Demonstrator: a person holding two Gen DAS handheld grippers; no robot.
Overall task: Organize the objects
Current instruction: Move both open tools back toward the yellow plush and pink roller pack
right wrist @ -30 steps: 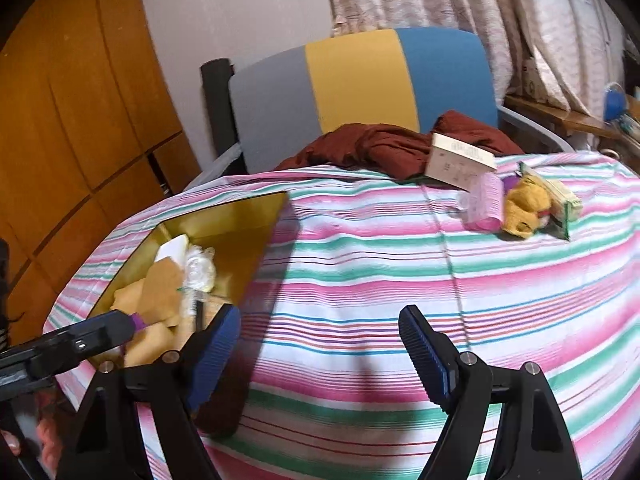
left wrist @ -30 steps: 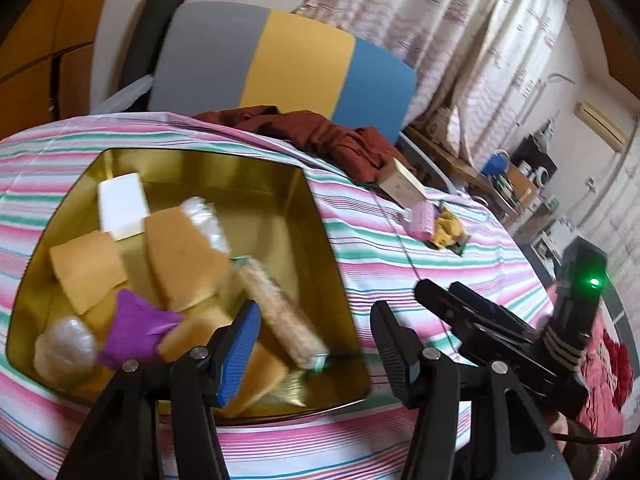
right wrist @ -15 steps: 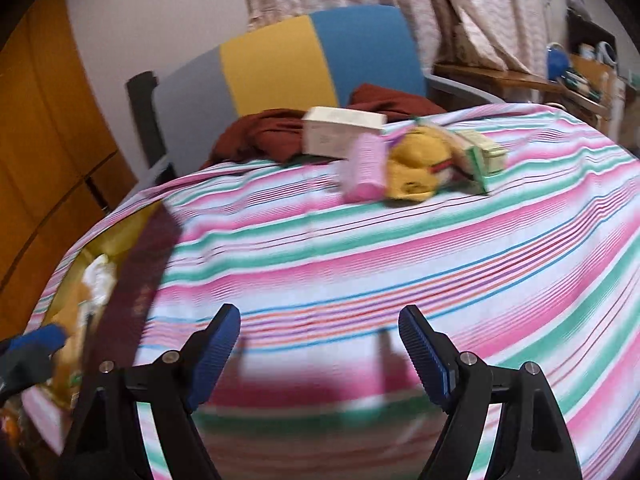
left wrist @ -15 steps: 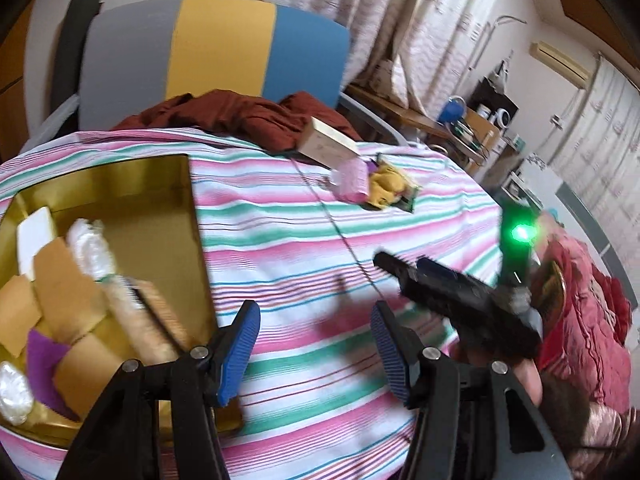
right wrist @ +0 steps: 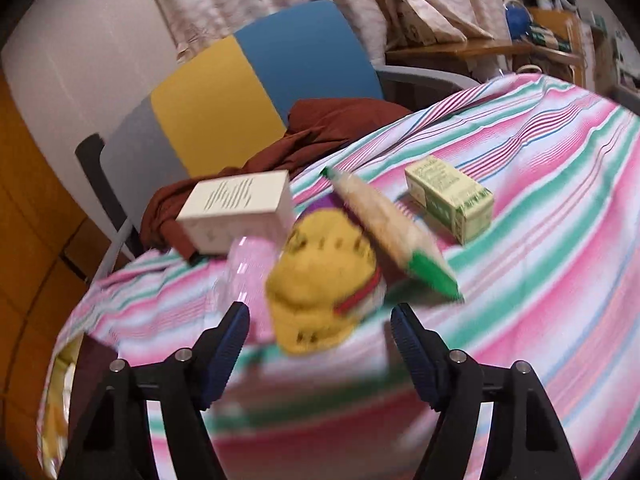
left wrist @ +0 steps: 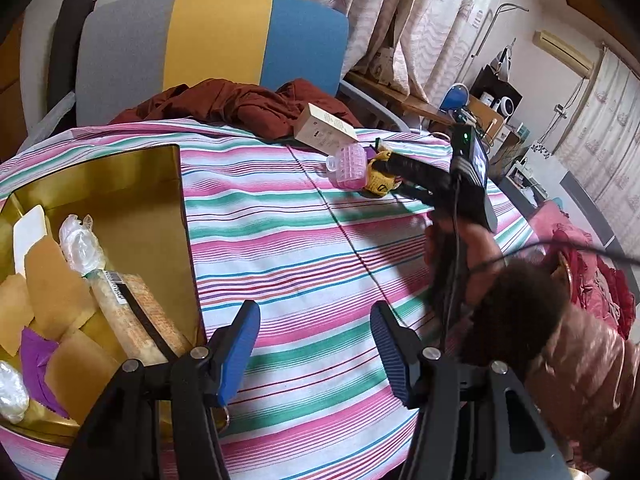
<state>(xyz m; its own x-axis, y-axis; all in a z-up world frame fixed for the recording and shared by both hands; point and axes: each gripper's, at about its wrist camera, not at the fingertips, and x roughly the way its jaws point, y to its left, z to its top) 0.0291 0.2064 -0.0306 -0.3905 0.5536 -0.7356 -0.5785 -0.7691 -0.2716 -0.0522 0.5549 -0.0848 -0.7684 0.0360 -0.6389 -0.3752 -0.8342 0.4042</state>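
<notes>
So the shallow gold metal tin (left wrist: 120, 184) sits at the left side of the pink-and-green striped tablecloth (left wrist: 304, 240) and it's clearly the collection bin; it's already got tan sponge-like squares, a white block, a purple scrap, clear plastic-wrapped bits and a long wrapped snack bar with a barcode piled in it. My read is that's why everything loose is getting ferried over there.

What's left is a little cluster at the far edge near the rumpled brown cloth (left wrist: 240, 104): a white rectangular cardboard box (right wrist: 240, 212), a translucent pink plastic container (left wrist: 348, 162), a soft yellow plush toy (right wrist: 320, 284), a long green-tipped wrapped snack stick (right wrist: 392, 232) leaning over the plush, and a small pale green carton (right wrist: 452, 204) off to the side; they're bunched tight, touching or overlapping, so picking one out cleanly looks fiddly.

Right gripper (right wrist: 320, 336) is reaching into that cluster; jaws spread wide, nothing in them, the yellow plush sitting just ahead of the gap between the blue pads, so I'd guess that's the target. The view's blurry so I can't tell if a pad is touching it yet.

Left gripper (left wrist: 316, 340) hangs over bare cloth just right of the tin; jaws wide apart too, holding nothing, touching nothing; looks like it's just waiting.
</notes>
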